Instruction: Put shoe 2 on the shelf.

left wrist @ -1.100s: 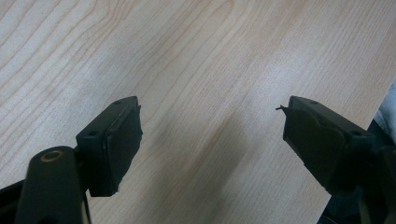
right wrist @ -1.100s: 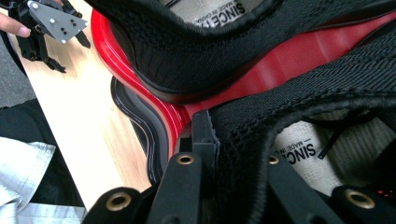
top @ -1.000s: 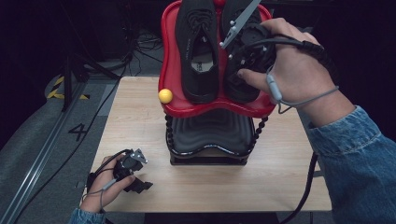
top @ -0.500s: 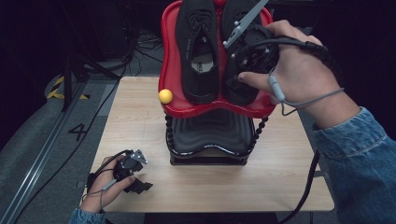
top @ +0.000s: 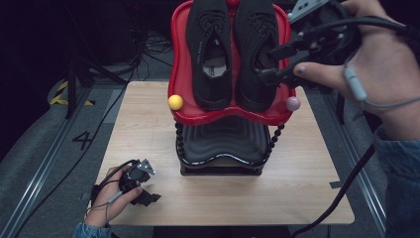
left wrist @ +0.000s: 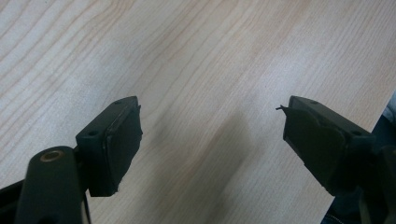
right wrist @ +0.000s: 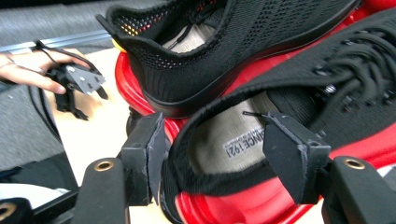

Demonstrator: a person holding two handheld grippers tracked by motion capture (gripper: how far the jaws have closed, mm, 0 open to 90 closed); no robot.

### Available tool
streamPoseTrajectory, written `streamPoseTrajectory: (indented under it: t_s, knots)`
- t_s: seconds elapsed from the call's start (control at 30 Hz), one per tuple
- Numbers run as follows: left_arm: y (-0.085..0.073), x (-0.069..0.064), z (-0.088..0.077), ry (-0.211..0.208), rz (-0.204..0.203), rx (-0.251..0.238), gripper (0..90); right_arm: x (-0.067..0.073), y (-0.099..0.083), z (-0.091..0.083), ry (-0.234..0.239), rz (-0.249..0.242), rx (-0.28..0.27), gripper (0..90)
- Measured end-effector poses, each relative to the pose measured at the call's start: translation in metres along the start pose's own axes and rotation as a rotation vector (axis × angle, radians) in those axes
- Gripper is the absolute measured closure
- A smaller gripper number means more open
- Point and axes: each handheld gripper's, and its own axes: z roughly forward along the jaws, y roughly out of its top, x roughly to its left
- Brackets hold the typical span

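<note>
Two black knit shoes lie side by side on a red tray (top: 181, 74) atop a black stand (top: 223, 144). My right gripper (top: 270, 64) hovers at the right shoe (top: 255, 49), by its heel opening. In the right gripper view its jaws have just been opening and now stand wide at the gripper (right wrist: 219, 154). They straddle the collar of that shoe (right wrist: 327, 70) without pressing on it. The other shoe (right wrist: 224, 46) lies just beyond. My left gripper (top: 147, 195) rests low on the table's near left corner, open over bare wood (left wrist: 210, 135).
A yellow ball (top: 175, 102) and a pink ball (top: 292, 103) sit at the tray's front corners. The wooden table (top: 307, 173) has bare room on both sides of the stand. Cables trail on the dark floor behind.
The right hand has drawn back to the right and a little up from the right shoe, and its jaws have spread apart. The shoe stays on the tray. The left hand has kept still.
</note>
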Motion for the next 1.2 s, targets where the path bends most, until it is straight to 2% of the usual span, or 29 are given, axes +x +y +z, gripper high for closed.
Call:
streamPoseTrajectory:
  t_s: [0.2,0.3,0.33,0.63,0.7,0.73,0.83,0.9,0.97,1.1,1.2]
  knots:
    - [-0.001,0.001,0.000,0.005,0.002,-0.001,19.9,-0.007,-0.019,-0.021,-0.013,0.029,-0.017,39.2]
    - [0.000,0.001,0.000,-0.003,-0.012,-0.005,19.9,-0.011,-0.030,-0.027,-0.027,0.043,-0.013,39.2]
    - [0.001,0.002,0.000,0.005,0.001,-0.006,19.9,-0.013,-0.033,-0.029,-0.028,0.050,-0.016,39.2]
    - [0.002,0.005,-0.003,0.013,-0.005,-0.008,19.9,-0.024,-0.071,-0.042,-0.049,0.115,0.000,39.2]
    - [0.002,0.005,-0.003,0.011,-0.019,-0.014,19.9,-0.029,-0.083,-0.042,-0.053,0.137,0.009,39.2]
    - [0.002,0.005,-0.003,0.022,-0.016,-0.021,19.9,-0.031,-0.088,-0.042,-0.054,0.146,0.011,39.1]
    - [0.001,0.006,-0.004,0.016,-0.020,-0.022,19.9,-0.036,-0.105,-0.041,-0.062,0.176,0.020,39.1]
    - [0.001,0.006,-0.005,0.020,-0.038,-0.025,19.9,-0.040,-0.115,-0.039,-0.064,0.195,0.022,39.1]
    - [0.000,0.007,-0.005,0.031,-0.031,-0.029,19.9,-0.043,-0.126,-0.037,-0.063,0.218,0.026,38.9]
    - [-0.001,0.008,-0.008,0.042,-0.049,-0.049,20.2,-0.050,-0.149,-0.027,-0.068,0.250,0.048,38.9]
    - [-0.002,0.009,-0.011,0.049,-0.048,-0.060,20.1,-0.054,-0.167,-0.018,-0.069,0.275,0.068,38.6]
